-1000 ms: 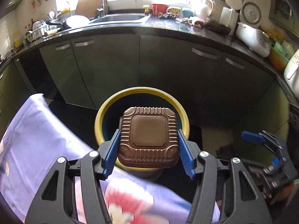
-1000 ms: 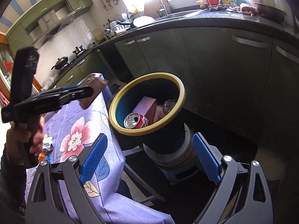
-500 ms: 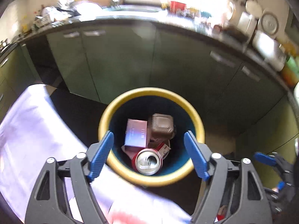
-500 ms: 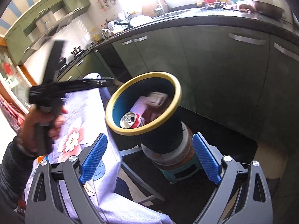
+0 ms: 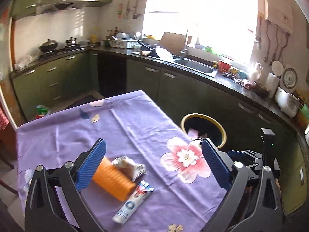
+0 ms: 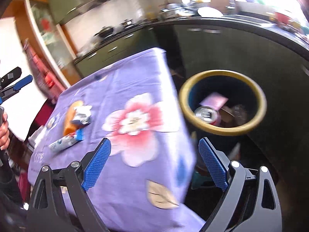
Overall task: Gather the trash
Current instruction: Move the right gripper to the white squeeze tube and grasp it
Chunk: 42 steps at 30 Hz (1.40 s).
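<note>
Brown tray dropped; it's gone from my left gripper (image 5: 152, 166), whose jaws have just been opening and now stand wide with nothing between them. I've swung it off the bin (image 5: 222, 133) and back over the table (image 5: 58, 135). Bin sits just beside the table's corner, holding a can (image 6: 206, 114) and pink box (image 6: 213, 101); the tray I can't make out there. Right gripper (image 6: 154, 165) also spread, empty, by that corner. Left on the table: orange roll (image 5: 112, 179), crumpled wrapper (image 5: 129, 166), tube (image 5: 133, 203), clustered well apart from the bin. Probably the roll next.
</note>
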Each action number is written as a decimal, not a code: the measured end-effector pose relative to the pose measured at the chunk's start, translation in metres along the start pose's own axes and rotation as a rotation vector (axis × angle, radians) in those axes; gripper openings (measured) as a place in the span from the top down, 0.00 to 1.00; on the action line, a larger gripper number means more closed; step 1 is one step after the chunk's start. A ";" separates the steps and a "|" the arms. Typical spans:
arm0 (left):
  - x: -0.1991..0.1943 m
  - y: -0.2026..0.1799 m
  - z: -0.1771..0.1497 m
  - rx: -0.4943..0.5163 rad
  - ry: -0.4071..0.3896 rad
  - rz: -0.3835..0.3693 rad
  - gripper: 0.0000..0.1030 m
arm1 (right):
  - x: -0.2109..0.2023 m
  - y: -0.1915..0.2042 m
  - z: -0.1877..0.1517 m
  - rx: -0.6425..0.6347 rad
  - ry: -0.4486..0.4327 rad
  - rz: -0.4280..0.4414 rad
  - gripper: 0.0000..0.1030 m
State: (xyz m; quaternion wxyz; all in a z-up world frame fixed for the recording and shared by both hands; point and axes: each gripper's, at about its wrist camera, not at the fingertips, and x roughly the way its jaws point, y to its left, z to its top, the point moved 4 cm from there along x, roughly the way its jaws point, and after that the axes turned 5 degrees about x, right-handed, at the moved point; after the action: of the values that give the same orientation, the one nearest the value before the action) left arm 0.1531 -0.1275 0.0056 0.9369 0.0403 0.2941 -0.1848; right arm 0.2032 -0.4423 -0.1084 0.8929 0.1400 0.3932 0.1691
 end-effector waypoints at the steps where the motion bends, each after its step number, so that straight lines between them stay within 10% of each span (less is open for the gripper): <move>1: -0.013 0.011 -0.009 -0.017 -0.006 0.033 0.08 | 0.008 0.014 0.000 -0.027 0.015 0.023 0.12; 14: -0.072 0.077 -0.086 -0.121 0.004 0.110 0.08 | 0.092 0.195 -0.033 -0.678 0.295 0.428 0.12; 31: -0.115 0.113 -0.086 -0.192 -0.079 0.210 0.08 | 0.166 0.196 -0.018 -0.739 0.543 0.538 0.11; 42: -0.150 0.146 -0.092 -0.254 -0.120 0.324 0.07 | 0.139 0.203 -0.043 -0.795 0.611 0.561 0.11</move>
State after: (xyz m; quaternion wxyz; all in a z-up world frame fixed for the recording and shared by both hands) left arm 0.0439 0.0732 0.0096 0.9677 -0.0422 0.2484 0.0049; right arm 0.2199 -0.1966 -0.1495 0.6437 -0.1628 0.4873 0.5672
